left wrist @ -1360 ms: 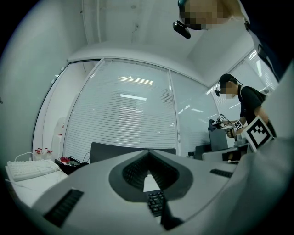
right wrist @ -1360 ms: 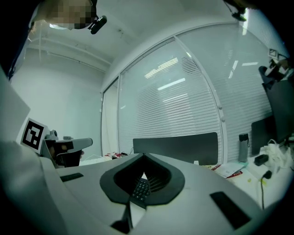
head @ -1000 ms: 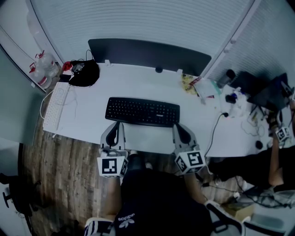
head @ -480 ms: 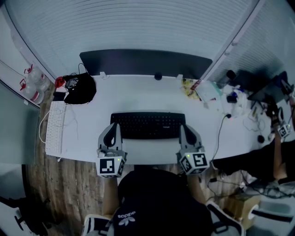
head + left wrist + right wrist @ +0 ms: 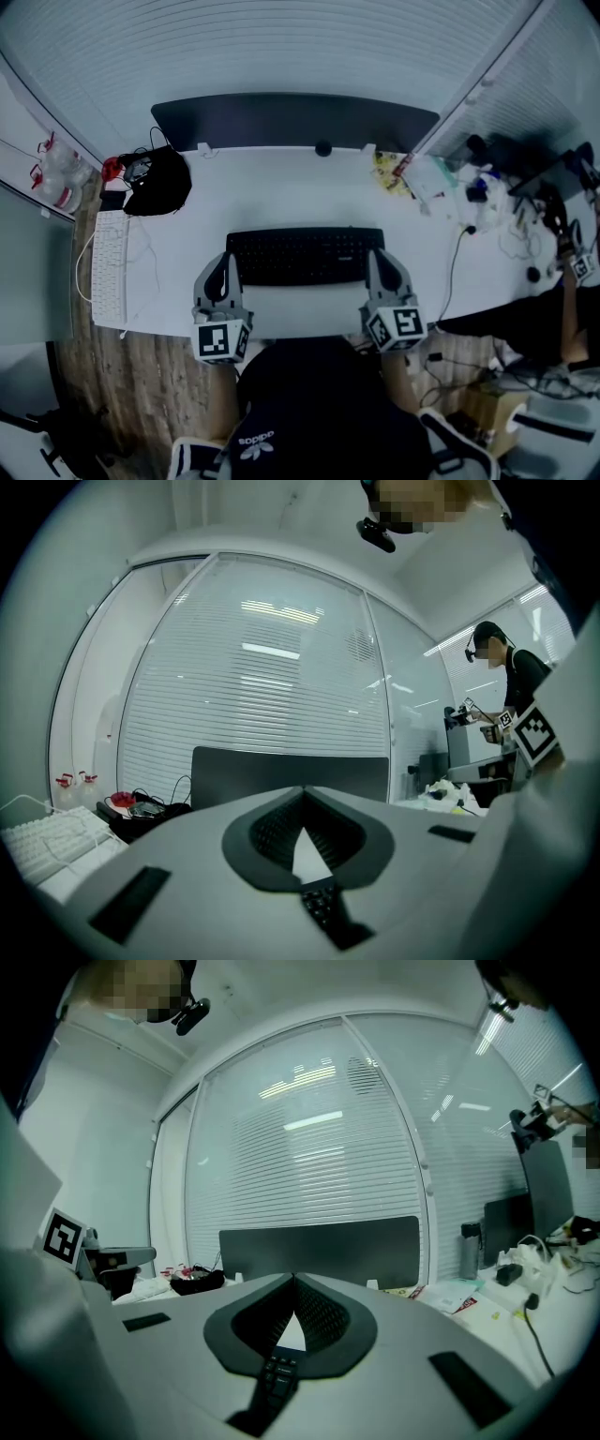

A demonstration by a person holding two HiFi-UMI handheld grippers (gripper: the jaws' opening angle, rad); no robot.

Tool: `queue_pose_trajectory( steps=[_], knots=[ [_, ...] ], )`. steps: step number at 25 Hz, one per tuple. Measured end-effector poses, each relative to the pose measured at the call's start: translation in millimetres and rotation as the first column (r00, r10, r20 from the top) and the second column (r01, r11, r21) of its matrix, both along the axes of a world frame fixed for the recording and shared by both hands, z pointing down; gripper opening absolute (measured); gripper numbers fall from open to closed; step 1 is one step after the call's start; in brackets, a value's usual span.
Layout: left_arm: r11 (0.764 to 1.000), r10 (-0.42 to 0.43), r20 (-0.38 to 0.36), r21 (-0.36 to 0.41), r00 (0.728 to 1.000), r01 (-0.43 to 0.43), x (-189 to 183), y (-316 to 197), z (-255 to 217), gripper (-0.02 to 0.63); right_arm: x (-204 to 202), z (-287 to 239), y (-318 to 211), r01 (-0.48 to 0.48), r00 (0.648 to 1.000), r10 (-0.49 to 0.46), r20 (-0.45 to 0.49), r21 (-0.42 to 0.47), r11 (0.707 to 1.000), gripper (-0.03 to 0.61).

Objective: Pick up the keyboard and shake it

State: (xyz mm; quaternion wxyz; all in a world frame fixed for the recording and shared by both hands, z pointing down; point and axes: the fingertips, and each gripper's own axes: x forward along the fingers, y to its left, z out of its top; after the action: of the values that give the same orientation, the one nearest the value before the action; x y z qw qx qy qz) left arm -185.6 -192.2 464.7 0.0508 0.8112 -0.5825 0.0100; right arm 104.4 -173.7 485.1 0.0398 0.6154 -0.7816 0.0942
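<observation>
At the far left edge of the desk (image 5: 281, 192) a white keyboard (image 5: 110, 269) lies end-on, well apart from the work and no part of it. Next comes the left gripper (image 5: 229, 257), pointing away from the person and about level, its tips at the left end of the black keyboard (image 5: 305, 255). Its own view shows the two jaws pressed together with nothing between them. Only a strip of black keys shows low through the gap behind the tips, so that end of the keyboard seems to lie just under and ahead of the tips, not in them. The black keyboard lies flat on the desk in front of the dark monitor (image 5: 295, 120). Its long axis runs left to right across the person's front, so each short end faces one hand. At its right end is the right gripper (image 5: 378, 257), likewise clenched on nothing and tipped slightly downward, with keys showing low beneath its closed tips. Neither hand looks nearer than the other: each is close beside its own end, though whether either touches the keyboard I cannot tell. As I judge it, the lift has not begun. Since the keyboard lies crosswise between the two grippers, the jaws would first have to open. Each would then take the edge at its own end, both at one height, so that the board comes up level for the shaking.
</observation>
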Motion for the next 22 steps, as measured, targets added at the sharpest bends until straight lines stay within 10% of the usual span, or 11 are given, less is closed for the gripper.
queue_pose_trajectory(
  steps=[22],
  knots=[
    [0.997,-0.03,0.067,-0.067,0.997,0.034,4.2,-25.9,13.2,0.003,44.6,3.5,-40.6,0.023,1.0,-0.024,-0.014,-0.044,0.999,0.005]
  ],
)
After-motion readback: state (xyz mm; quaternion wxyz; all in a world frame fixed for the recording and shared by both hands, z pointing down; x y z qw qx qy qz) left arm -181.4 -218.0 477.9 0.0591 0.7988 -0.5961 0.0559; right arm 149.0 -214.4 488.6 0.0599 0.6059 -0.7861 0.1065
